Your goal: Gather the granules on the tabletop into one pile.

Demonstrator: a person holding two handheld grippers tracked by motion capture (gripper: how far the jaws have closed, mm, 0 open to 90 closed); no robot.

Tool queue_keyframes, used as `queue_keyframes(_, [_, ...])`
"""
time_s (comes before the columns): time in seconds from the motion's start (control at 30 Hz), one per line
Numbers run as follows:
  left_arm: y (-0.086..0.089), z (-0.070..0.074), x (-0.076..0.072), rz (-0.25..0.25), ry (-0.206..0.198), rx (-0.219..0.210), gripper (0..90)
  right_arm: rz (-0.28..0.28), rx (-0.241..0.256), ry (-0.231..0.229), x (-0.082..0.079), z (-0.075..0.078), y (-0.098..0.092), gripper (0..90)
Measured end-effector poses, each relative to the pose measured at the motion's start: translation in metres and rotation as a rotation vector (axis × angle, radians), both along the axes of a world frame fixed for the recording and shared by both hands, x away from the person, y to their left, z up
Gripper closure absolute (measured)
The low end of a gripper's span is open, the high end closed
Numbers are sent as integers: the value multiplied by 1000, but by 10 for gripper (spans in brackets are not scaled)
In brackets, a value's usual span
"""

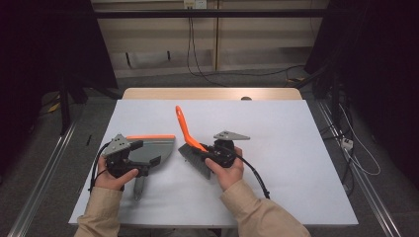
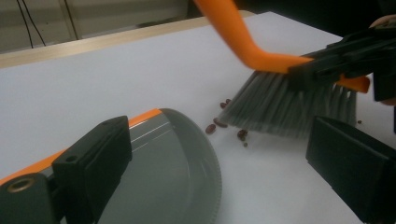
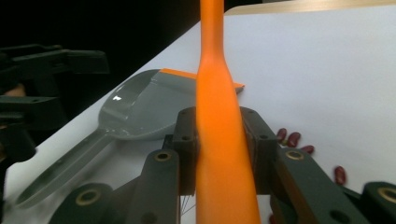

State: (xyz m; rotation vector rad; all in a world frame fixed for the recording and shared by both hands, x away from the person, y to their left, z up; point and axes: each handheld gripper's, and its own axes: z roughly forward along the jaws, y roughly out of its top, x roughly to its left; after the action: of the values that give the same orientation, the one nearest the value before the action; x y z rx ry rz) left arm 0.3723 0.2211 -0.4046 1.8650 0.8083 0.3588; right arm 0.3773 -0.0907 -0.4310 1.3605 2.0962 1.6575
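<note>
A white table [image 1: 306, 148] stands on a grey floor [image 1: 237, 79]; cables [image 1: 197, 59] hang down a pale back wall [image 1: 257, 44], perhaps panelled, with dark surroundings.

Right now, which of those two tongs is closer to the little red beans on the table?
The right tongs. They clamp the orange brush, whose bristles touch the beans. The left tongs sit farther off, at the grey dustpan, whose curved lip lies between them and the beans.

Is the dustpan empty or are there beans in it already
Empty: the dustpan shows a bare grey inside, and the beans lie on the table by the brush.
</note>
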Motion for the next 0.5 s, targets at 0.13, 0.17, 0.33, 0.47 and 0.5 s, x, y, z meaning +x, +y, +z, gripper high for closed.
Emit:
queue_keyframes(0.13, [1,0,0,0,2,-8,70,-5,-6,26,8,-9,18,714])
queue_keyframes(0.17, [1,0,1,-1,2,-8,70,-3,-3,30,10,-11,21,714])
queue_keyframes(0.33, [2,0,1,0,4,-13,70,-37,-30,37,18,-17,33,714])
queue_keyframes(0.47, [3,0,1,4,3,-17,70,-78,-37,68,25,-21,27,711])
queue_keyframes(0.5, [3,0,2,4,3,-17,70,-85,-48,67,24,-20,25,711])
